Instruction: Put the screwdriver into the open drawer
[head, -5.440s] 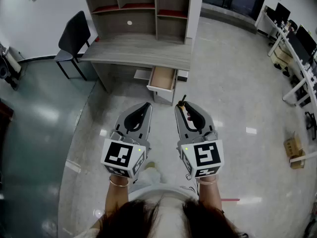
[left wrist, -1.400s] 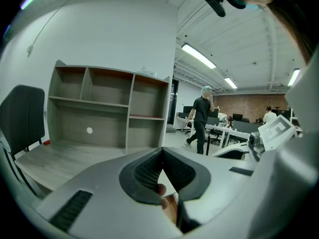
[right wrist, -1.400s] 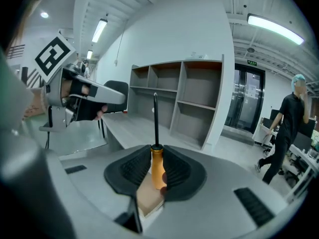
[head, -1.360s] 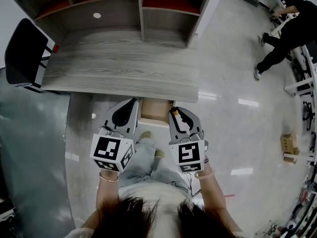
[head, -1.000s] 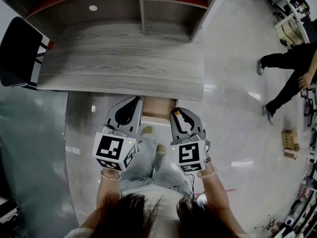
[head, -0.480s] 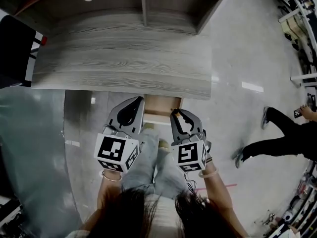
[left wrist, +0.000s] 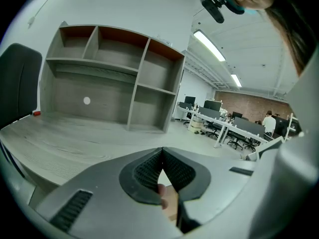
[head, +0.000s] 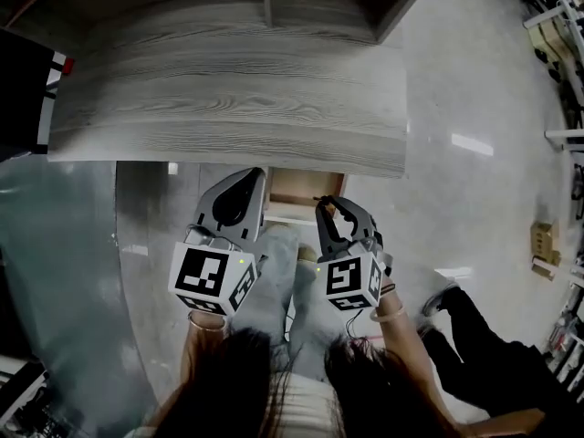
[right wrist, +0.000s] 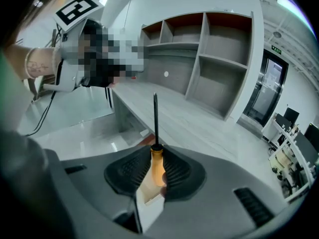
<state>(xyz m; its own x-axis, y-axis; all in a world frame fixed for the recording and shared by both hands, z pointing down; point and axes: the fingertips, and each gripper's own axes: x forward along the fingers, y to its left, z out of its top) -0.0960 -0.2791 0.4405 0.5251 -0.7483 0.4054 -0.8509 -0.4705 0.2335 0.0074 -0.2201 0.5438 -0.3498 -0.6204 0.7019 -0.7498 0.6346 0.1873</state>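
Note:
In the right gripper view, the screwdriver's orange handle (right wrist: 156, 167) is clamped between the jaws of my right gripper (right wrist: 157, 152), and its black shaft (right wrist: 155, 117) points forward over the desk. In the head view my right gripper (head: 327, 210) hangs over the right front corner of the open drawer (head: 305, 188), which juts out from under the desk's front edge. Just left of the drawer is my left gripper (head: 252, 181). The left gripper view shows that gripper (left wrist: 162, 152) shut with nothing in it.
The grey wooden desk (head: 228, 99) with a shelf unit (left wrist: 114, 78) at its back fills the space ahead. A black chair (head: 20, 89) stands at the left. Another person (head: 484, 372) is at the lower right, with a cardboard box (head: 544, 245) on the floor beyond.
I have come from a few steps back right up to the desk, and both grippers now hang at the drawer. The other person has crossed from the upper right to the lower right.

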